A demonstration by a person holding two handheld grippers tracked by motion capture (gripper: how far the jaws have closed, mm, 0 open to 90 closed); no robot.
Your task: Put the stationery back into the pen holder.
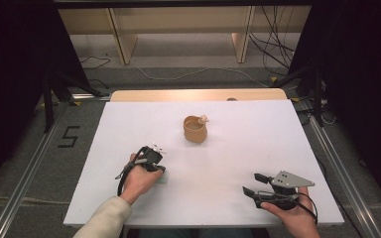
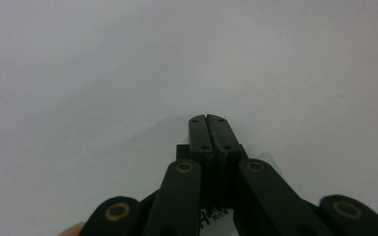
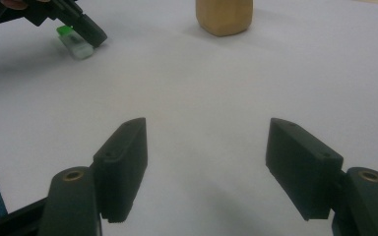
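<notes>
A tan wooden cup (image 1: 194, 130) stands upright at the middle of the white table (image 1: 258, 134), with a small pale piece (image 1: 203, 119) on its rim; it also shows in the right gripper view as the cup (image 3: 224, 17). My left gripper (image 1: 159, 169) points down at the table on the near left, jaws shut together (image 2: 209, 119). In the right gripper view the left gripper (image 3: 96, 38) rests against a small clear and green item (image 3: 78, 48) lying on the table. My right gripper (image 1: 250, 183) hovers near the front right, open with nothing between its jaws (image 3: 206, 128).
Wooden shelving (image 1: 178, 29) and loose cables (image 1: 273, 44) lie beyond the table's far edge. Metal rails (image 1: 25, 173) run along the floor at both sides, and a "5" mark (image 1: 68, 136) is on the floor at left.
</notes>
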